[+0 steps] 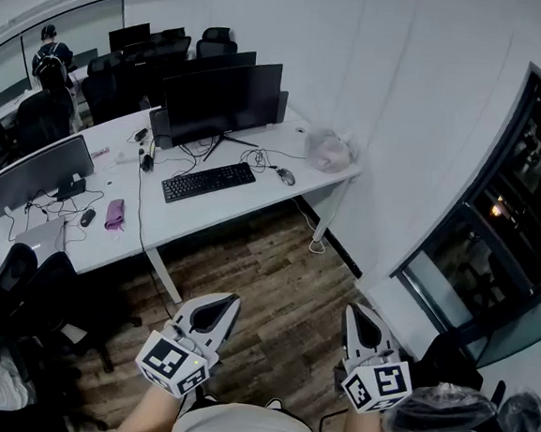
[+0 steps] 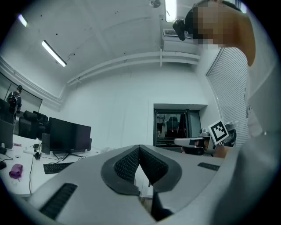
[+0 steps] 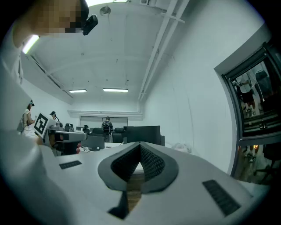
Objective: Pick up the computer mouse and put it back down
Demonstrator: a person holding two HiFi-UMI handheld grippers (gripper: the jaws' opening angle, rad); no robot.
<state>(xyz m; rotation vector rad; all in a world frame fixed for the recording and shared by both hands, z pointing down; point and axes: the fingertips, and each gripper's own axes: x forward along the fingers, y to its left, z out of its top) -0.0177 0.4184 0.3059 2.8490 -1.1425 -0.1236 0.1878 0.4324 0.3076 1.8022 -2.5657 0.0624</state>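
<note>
Computer mouse on desk | left gripper, right gripper: jaws together

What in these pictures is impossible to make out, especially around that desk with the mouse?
Computer mouse: head view, too small to show buttons; in both gripper views I cannot find it.
Pale bundle at the end of the desk: head view, too blurred to identify.
Purple item: head view, too small to name.

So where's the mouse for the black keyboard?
In the head view, the mouse lies on the white desk, just right of the keyboard and left of the crumpled bag.
</note>
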